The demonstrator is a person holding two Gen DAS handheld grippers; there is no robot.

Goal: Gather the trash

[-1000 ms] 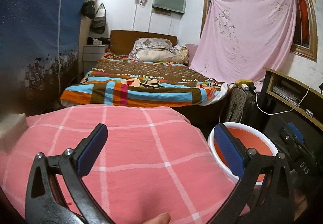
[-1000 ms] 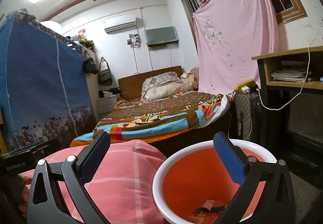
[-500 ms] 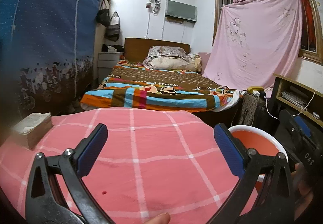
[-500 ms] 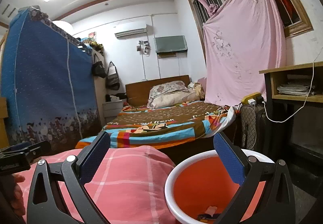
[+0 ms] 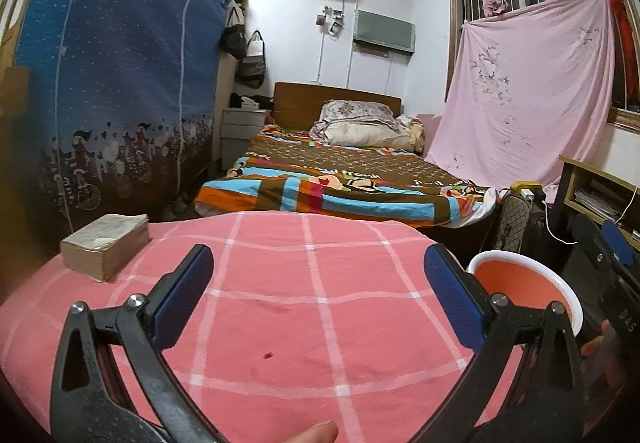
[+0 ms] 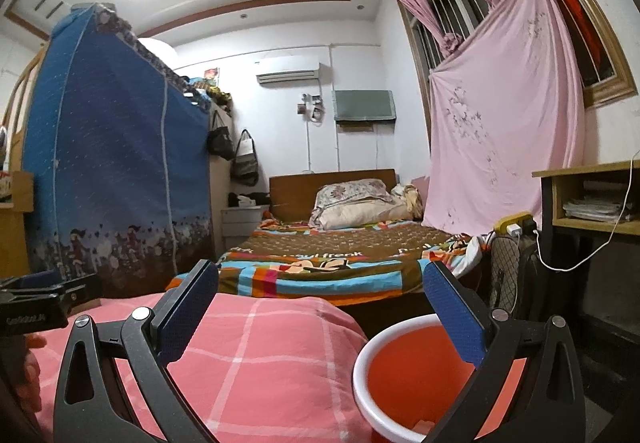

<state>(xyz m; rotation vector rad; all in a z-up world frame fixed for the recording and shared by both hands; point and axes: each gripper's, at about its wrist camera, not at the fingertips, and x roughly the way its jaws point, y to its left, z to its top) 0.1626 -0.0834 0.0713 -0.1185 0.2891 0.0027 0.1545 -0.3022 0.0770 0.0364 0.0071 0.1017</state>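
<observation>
Left gripper (image 5: 318, 291) and right gripper (image 6: 320, 307) both spread wide, empty. Round white-rimmed orange plastic basin (image 6: 404, 375) sat at 4 o'clock off pink checked cloth (image 5: 280, 307); scrap inside. Cloth looked clear: likely searching for the next piece.

1. The white-rimmed orange plastic basin (image 6: 404, 379) is cut off by the bottom edge in the right wrist view — its floor barely shows, and a pale scrap there is too small to tell.
2. In the left wrist view the right hand-held gripper (image 5: 612, 283) is cut by the right edge, its jaws hidden.
3. The left hand-held gripper (image 6: 36, 303) is cut off at the right wrist view's left edge.
4. Only a fingertip (image 5: 316, 433) shows — the rest lies below the frame.
</observation>
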